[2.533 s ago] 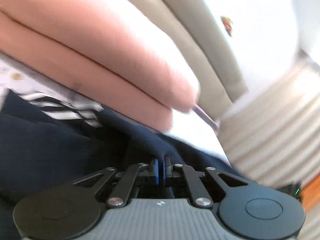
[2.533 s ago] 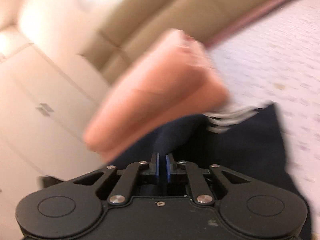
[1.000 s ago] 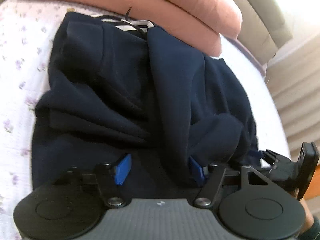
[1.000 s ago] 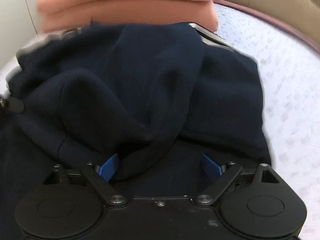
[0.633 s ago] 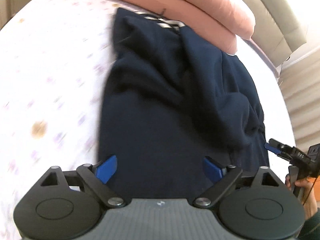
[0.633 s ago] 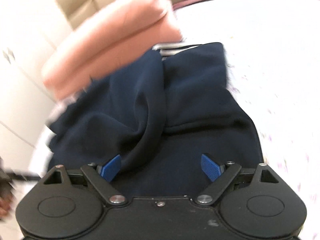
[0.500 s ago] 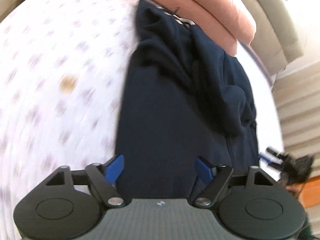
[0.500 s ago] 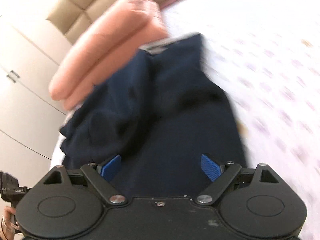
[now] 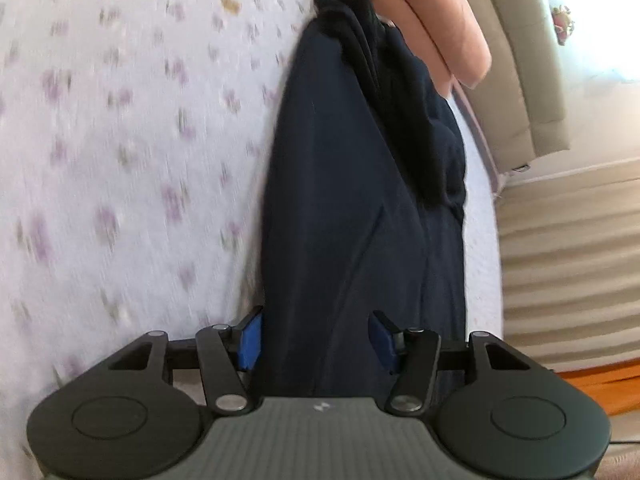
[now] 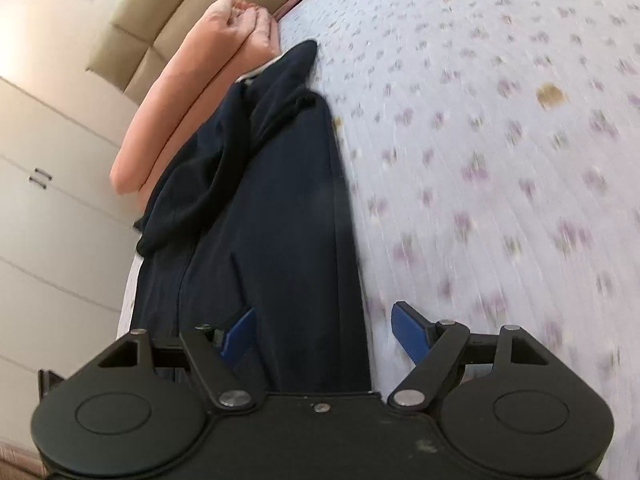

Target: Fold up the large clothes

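Note:
A dark navy garment (image 9: 352,208) lies lengthwise on the floral bedsheet (image 9: 120,160), its far end bunched against the peach pillows (image 9: 432,12). My left gripper (image 9: 316,340) hovers at the garment's near end, jaws closing, with the left edge of the cloth between the blue pads (image 9: 250,340); they do not press on it. In the right wrist view the same garment (image 10: 280,200) runs away from my right gripper (image 10: 324,336). Its jaws are wide and closing, and the cloth's right edge lies between the pads (image 10: 410,338) without being pinched.
The peach pillows (image 10: 192,92) lean on a beige padded headboard (image 9: 528,80). White wardrobe doors (image 10: 40,200) stand beyond one side of the bed; a ribbed pale surface (image 9: 568,260) and a wooden floor (image 9: 592,376) lie beyond the other. Bare bedsheet (image 10: 500,160) spreads beside the garment.
Both grippers let go of the dark cloth, opened and drew back along the garment to its near end, rolling as they went. Their jaws have narrowed since half a second ago. The other gripper has left the left view.

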Demonstrator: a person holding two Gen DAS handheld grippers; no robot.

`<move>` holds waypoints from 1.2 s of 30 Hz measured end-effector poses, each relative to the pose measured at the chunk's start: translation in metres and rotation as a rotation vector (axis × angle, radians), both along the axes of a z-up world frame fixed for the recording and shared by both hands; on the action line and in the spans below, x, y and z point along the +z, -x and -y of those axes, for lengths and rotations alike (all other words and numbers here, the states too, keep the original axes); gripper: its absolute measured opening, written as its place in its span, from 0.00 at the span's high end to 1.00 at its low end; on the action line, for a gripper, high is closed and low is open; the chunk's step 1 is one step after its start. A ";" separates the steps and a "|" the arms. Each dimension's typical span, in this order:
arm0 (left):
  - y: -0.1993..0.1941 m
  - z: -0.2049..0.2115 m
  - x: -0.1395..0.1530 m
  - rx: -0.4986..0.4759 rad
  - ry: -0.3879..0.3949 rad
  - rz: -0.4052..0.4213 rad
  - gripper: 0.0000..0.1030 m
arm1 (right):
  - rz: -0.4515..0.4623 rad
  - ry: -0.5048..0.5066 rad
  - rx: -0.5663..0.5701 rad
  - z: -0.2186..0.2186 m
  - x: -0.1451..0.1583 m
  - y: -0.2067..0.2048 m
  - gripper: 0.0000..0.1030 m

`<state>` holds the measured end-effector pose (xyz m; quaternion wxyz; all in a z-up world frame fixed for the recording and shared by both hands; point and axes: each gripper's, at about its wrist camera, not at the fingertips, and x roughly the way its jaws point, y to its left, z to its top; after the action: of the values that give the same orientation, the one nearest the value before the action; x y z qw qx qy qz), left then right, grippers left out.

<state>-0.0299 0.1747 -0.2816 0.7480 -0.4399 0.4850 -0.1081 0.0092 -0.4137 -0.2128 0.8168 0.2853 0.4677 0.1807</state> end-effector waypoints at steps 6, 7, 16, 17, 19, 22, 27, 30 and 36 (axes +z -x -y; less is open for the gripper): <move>0.019 0.017 -0.009 -0.020 0.054 0.025 0.44 | -0.051 -0.081 0.049 0.004 -0.008 0.038 0.11; 0.021 0.018 -0.010 -0.025 0.069 0.025 0.44 | -0.065 -0.095 0.062 0.003 -0.009 0.043 0.11; 0.040 0.035 -0.021 -0.083 0.142 0.007 0.46 | -0.167 -0.183 0.167 -0.024 -0.023 0.064 0.31; 0.041 0.036 -0.023 -0.089 0.149 -0.002 0.51 | -0.169 -0.171 0.156 -0.026 -0.023 0.066 0.44; 0.045 0.040 -0.022 -0.102 0.115 -0.020 0.69 | -0.169 -0.157 0.150 -0.027 -0.023 0.069 0.77; 0.056 0.041 -0.016 -0.088 0.029 -0.027 0.91 | -0.141 -0.156 0.102 -0.022 -0.018 0.077 0.92; 0.071 0.039 0.010 -0.034 0.129 0.147 0.92 | -0.012 -0.173 0.077 -0.026 0.009 0.087 0.93; 0.068 0.032 0.009 0.000 0.187 0.124 0.92 | -0.044 -0.229 0.032 -0.019 0.006 0.081 0.93; 0.053 0.011 0.036 0.078 0.303 0.244 0.92 | 0.066 -0.348 0.030 -0.016 0.053 0.049 0.93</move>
<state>-0.0833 0.1639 -0.2457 0.7303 -0.5495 0.3515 -0.2030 -0.0400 -0.3978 -0.1601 0.7671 0.4095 0.4065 0.2804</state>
